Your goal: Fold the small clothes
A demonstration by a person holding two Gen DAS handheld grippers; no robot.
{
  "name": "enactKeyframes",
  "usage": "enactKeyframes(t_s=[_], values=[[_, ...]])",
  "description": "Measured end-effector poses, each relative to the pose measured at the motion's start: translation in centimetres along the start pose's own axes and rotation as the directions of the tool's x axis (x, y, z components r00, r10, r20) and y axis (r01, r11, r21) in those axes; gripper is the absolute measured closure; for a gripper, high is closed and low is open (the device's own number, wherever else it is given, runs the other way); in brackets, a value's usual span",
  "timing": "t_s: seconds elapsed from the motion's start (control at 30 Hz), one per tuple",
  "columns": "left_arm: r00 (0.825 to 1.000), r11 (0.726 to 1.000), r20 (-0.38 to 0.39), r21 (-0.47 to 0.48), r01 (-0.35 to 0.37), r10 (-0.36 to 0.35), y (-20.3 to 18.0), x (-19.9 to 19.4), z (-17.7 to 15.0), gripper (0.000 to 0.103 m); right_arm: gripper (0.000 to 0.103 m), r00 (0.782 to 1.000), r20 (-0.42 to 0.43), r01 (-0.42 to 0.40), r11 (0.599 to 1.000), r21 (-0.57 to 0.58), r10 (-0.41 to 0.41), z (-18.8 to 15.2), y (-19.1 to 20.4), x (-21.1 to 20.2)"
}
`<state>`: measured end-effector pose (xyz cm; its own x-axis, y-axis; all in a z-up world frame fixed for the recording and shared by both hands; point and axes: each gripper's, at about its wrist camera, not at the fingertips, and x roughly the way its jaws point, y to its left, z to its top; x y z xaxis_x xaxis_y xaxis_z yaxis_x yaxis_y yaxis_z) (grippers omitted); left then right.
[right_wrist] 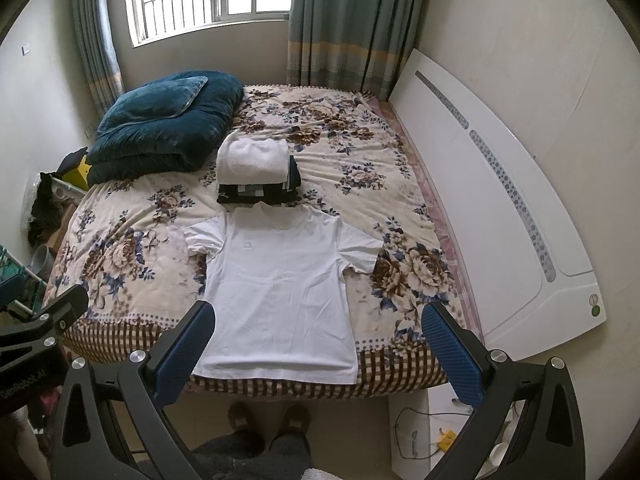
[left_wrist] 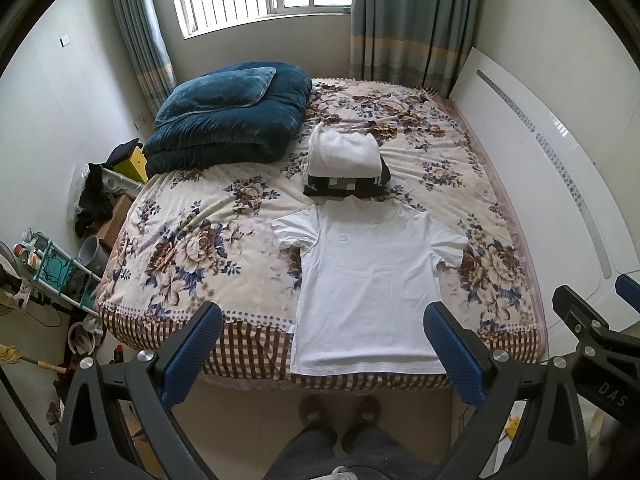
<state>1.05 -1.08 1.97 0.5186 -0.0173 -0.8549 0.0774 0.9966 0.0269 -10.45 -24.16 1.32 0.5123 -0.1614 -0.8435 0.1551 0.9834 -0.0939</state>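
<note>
T-shirt [left_wrist: 368,284] before clothes stack [left_wrist: 346,164], seemingly touching

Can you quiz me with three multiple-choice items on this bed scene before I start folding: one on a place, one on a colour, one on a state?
1. Where does the white T-shirt lie on the bed?
A. under the quilt
B. spread near the front edge, in front of the pile of folded clothes
C. on the floor

2. What colour is the folded quilt at the far left corner?
A. dark teal-blue
B. red
C. yellow

3. In what state are the left gripper and the right gripper?
A. both shut on the shirt
B. one shut on a sleeve
C. both open, holding nothing

Answers:
1 B: the shirt lies flat, its collar toward the pile.
2 A: the quilt shows deep blue-green in both views.
3 C: each pair of fingers stands wide apart above the bed edge, clear of the cloth.
</note>
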Motion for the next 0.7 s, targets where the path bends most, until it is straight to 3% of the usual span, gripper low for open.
enactKeyframes(t_s=[0.7], values=[[1.0, 1.0, 0.006, -0.001, 0.004, -0.004, 0.0, -0.6, -0.08, 0.0, 0.0, 1.0, 0.006, 0.001, 1.0, 0.001, -0.001, 0.06, -0.11, -0.09]])
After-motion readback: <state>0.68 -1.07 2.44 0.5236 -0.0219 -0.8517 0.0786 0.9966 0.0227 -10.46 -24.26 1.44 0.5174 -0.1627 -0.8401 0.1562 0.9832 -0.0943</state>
